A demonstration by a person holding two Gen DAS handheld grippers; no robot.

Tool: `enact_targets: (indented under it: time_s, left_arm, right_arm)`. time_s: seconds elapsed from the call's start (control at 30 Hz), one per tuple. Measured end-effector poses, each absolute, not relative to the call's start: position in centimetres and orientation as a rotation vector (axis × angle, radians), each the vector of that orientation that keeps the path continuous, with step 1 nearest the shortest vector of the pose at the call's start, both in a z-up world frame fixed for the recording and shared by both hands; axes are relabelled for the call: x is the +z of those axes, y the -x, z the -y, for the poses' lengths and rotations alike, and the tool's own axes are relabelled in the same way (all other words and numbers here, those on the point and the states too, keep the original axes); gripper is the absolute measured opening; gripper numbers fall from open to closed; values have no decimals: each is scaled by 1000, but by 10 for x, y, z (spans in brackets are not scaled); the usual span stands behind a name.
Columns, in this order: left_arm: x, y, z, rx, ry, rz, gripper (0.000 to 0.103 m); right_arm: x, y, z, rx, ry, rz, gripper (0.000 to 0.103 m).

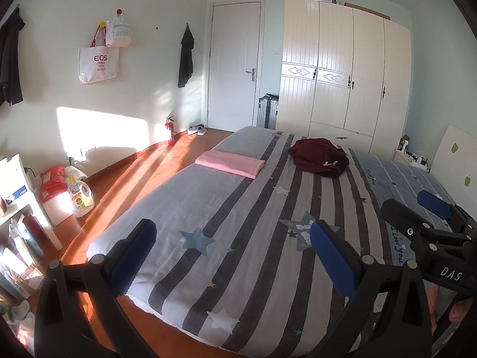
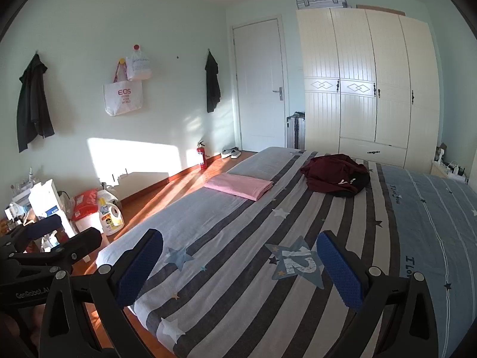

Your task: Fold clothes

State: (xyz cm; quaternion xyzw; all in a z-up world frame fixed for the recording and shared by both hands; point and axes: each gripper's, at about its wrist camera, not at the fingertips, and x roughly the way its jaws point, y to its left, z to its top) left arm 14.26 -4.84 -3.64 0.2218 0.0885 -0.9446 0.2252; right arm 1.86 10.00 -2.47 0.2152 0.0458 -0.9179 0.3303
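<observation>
I hold both grippers above the near end of the bed [image 1: 226, 197], and neither one touches cloth. The left gripper [image 1: 232, 253] has its blue pads spread wide with nothing between them, and the right gripper [image 2: 238, 268] is spread just as wide and just as empty.

The job in hand, as I judge it, is to fetch the next garment. The dark red garment [image 1: 317, 156] lies crumpled in a heap on the far half of the bed, well apart from both grippers. Something black with a small white mark sits at its right edge; I cannot tell whether that is part of it or a second piece.

To do this well I would reach across and pinch two separate points on its edge, one with each gripper. Then I would drag it to the open striped area near me and spread it flat before any fold. A grab into the middle of the heap would only lift a knot.

The pink cloth [image 1: 231, 164] already lies folded near the left edge, just beside the heap's side of the bed, so I should steer clear of it.

The cover is flat and smooth. Beyond it stand a cream wardrobe [image 1: 342, 68], a white door [image 1: 235, 62] and a sunlit wooden floor [image 1: 143, 176].
</observation>
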Motion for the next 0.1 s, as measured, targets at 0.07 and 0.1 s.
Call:
enact_targets:
  time_s: [0.07,0.1]
  left_arm:
    - [-36,-143,48,-2611,-603,-238,102]
    - [-36,-144,47,-2611,-602,-234,102]
  right_arm:
    - [-25,-17,-102,-2398,-564,-119,102]
    - [-24,-16,-102,-2398,-564,-118,102]
